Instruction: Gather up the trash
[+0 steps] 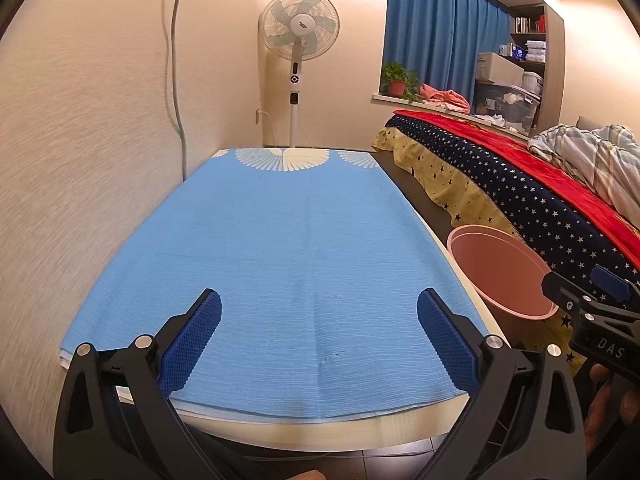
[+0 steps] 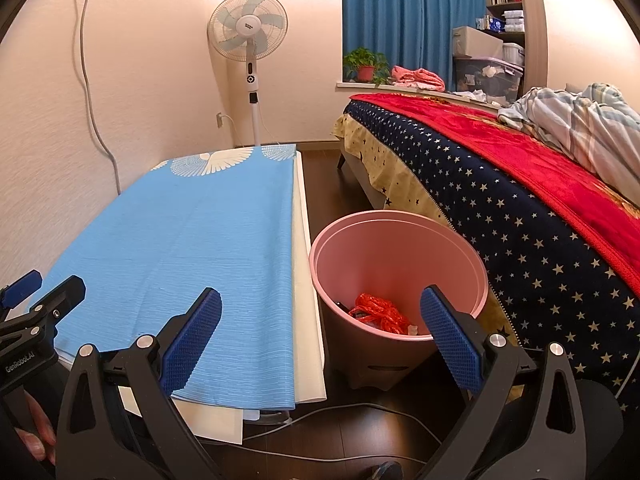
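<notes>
A pink trash bin point(image 2: 400, 248) stands on the floor between the table and the bed; it also shows in the left wrist view point(image 1: 500, 264). Red crumpled plastic trash point(image 2: 378, 312) lies inside it with a few other scraps. My right gripper point(image 2: 320, 336) is open and empty, held near the table's front right corner beside the bin. My left gripper point(image 1: 319, 334) is open and empty over the near end of the blue tablecloth point(image 1: 280, 248). The right gripper's side shows at the right edge of the left wrist view point(image 1: 592, 312).
The table with the blue cloth point(image 2: 192, 240) runs along the left wall. A bed with a starred and red blanket point(image 2: 520, 184) is on the right. A standing fan point(image 2: 249, 32) is at the far end. Cables point(image 2: 360, 408) lie on the dark floor.
</notes>
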A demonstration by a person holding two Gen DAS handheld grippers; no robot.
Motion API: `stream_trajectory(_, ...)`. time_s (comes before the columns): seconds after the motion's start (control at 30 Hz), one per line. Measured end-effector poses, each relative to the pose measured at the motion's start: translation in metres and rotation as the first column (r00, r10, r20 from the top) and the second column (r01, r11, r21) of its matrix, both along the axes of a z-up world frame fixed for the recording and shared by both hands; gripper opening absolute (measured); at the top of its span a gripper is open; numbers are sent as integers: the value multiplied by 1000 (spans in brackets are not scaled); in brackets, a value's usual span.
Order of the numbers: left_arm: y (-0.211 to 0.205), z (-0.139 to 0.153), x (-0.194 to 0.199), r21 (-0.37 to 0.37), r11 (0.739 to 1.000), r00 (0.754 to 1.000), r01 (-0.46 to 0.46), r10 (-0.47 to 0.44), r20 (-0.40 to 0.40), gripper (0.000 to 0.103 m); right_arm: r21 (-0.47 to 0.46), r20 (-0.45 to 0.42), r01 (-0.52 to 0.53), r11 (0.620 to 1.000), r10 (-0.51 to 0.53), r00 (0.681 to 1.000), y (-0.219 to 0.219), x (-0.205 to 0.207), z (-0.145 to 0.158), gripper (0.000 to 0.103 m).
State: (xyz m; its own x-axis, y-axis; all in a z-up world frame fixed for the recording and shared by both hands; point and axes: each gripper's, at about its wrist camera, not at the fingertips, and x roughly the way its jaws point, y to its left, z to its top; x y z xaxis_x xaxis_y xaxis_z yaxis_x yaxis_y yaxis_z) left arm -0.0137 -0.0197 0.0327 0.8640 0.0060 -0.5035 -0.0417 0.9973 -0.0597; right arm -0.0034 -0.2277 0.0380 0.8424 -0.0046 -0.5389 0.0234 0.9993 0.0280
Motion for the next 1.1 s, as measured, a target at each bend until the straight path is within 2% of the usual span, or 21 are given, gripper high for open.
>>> stream_trajectory(0.63,-4,1,-5,-7,1000,1000,8,-8,1,95,-3,13,1,1000,-1,1000,-2,-3,3,98)
stream_trajectory(1.1,-1,0,-10,-32,999,999,-24,23,-28,95,1,14,-4,1000,4,1000,2,-7,9,98)
